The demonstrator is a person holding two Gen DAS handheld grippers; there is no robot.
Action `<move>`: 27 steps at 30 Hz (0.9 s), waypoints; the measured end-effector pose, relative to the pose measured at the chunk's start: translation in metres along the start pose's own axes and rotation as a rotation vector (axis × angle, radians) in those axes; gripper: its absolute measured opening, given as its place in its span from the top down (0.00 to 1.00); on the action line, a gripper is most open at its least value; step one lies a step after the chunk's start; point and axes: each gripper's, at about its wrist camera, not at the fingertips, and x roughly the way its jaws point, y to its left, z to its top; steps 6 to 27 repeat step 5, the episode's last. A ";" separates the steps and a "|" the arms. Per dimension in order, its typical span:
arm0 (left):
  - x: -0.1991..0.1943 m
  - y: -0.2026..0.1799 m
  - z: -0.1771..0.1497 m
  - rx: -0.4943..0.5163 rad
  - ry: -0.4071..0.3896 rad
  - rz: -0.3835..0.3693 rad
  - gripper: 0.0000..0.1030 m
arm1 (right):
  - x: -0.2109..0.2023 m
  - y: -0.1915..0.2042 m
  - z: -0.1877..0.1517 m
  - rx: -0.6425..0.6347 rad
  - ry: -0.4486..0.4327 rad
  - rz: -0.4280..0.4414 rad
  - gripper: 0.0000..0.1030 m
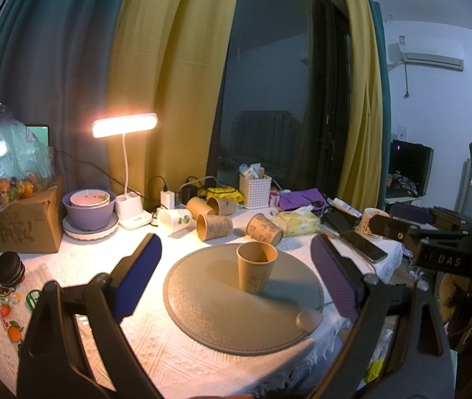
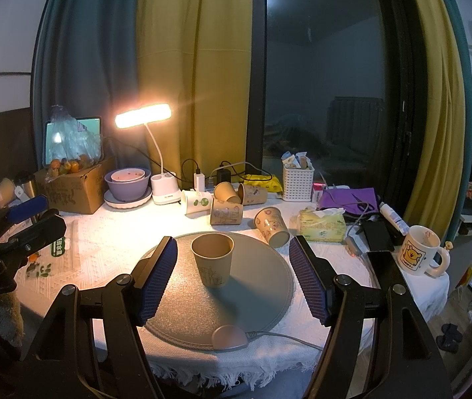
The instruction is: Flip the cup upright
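A brown paper cup [image 1: 255,266] stands upright, mouth up, on the round grey mat [image 1: 209,306]; it also shows in the right wrist view [image 2: 213,259] on the same mat [image 2: 259,296]. My left gripper [image 1: 236,252] is open and empty, its blue pads on either side of the cup and short of it. My right gripper [image 2: 233,256] is open and empty, the cup between and just beyond its pads. Several more paper cups [image 2: 270,224] lie on their sides behind the mat.
A lit desk lamp [image 2: 142,116], stacked bowls [image 2: 128,183], a cardboard box [image 2: 76,186], a white basket [image 2: 297,179], a tissue pack [image 2: 322,227], a phone [image 1: 363,249] and a mug [image 2: 420,249] crowd the table's back and right. A cable with a puck [image 2: 229,337] lies on the mat's front edge.
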 end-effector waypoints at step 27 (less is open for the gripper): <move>-0.005 -0.006 -0.002 0.003 -0.034 -0.064 0.11 | 0.000 0.001 0.000 0.000 0.000 0.002 0.29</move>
